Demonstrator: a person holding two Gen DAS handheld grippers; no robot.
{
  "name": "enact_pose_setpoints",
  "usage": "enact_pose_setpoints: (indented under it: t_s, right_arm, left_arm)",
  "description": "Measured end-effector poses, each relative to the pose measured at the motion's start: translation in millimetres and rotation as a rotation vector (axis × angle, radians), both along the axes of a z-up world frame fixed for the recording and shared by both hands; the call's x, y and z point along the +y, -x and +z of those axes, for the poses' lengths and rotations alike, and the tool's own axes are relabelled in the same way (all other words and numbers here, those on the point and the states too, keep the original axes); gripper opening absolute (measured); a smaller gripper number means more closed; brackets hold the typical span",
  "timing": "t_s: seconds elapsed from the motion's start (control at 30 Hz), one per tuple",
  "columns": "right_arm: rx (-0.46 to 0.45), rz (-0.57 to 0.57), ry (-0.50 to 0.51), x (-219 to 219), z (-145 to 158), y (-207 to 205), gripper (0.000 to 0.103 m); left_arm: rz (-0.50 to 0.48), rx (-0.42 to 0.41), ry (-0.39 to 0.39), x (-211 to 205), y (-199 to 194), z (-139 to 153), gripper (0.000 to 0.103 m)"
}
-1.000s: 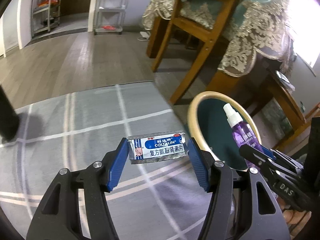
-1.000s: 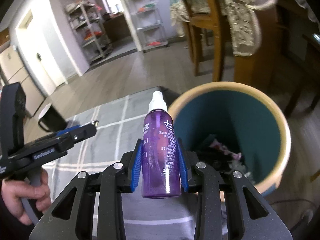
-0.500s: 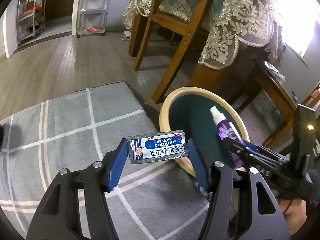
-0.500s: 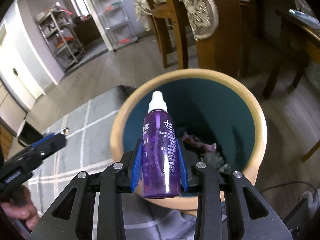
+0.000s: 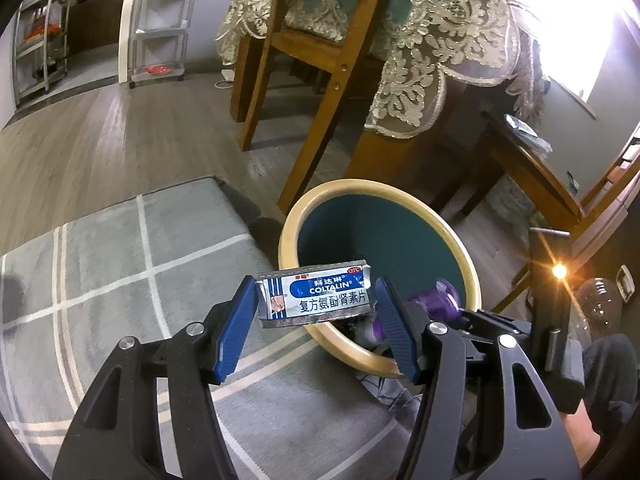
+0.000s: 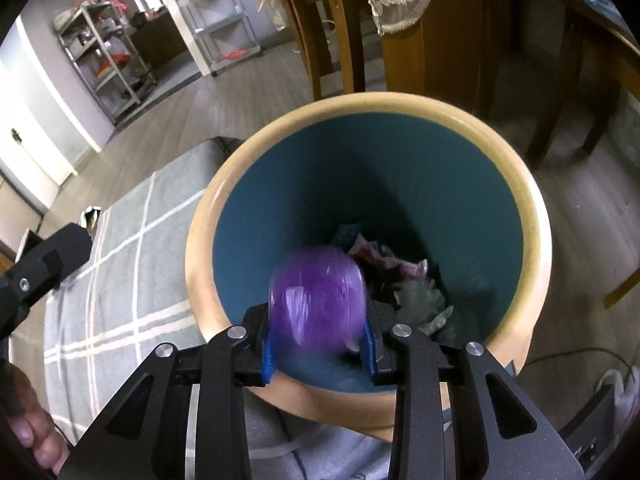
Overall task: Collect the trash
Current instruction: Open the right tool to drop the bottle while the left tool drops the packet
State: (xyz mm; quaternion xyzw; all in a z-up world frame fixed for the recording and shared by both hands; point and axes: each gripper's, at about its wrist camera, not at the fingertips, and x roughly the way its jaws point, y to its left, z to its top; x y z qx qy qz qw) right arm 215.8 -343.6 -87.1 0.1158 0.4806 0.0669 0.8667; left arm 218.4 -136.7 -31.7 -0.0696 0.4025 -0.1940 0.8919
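Observation:
My left gripper [image 5: 316,292] is shut on a silver-and-blue foil medicine packet [image 5: 320,300], holding it flat just before the near rim of the bin [image 5: 292,216]. The bin is round, with a tan rim and a teal inside. My right gripper [image 6: 318,320] hangs over the bin's [image 6: 400,104] mouth, pads against a purple bottle [image 6: 316,292]. That bottle is blurred and tipped nose-down, its base facing the camera. Crumpled trash [image 6: 400,272] lies at the bin's bottom. In the left wrist view the purple bottle [image 5: 436,300] shows inside the rim.
The bin stands at the corner of a grey rug [image 5: 120,264] with white lines. Wooden chair legs [image 5: 320,92] and a lace-draped table [image 5: 440,40] rise close behind it. A clear plastic bottle [image 5: 600,300] lies right of it. A person's hand [image 6: 24,432] shows at lower left.
Both grippers have closed in on the bin, the right one sinking over its mouth. The purple bottle, upright before, has swung nose-down between the pads. The packet stays gripped.

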Motion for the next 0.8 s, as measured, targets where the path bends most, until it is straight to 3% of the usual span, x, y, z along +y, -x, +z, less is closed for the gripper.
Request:
enact_pose_setpoints:
  t_s: [0.33,0.7,0.8]
  right_arm:
    - [-0.036,-0.043,-0.020,-9,17,5,0.041]
    - [-0.166,-0.339,-0.052,-71,54,45,0.063]
    - [-0.193,-0.376,-0.068,-82,62,55,0.064]
  left_arm:
    - [-0.023,-0.016,0.001,-14,-8,5,0.060]
    - [-0.146,-0.013,-0.023,-66,-23,-3,0.060]
    - [-0.193,-0.017,-0.053,-86,-27,-10,0.060]
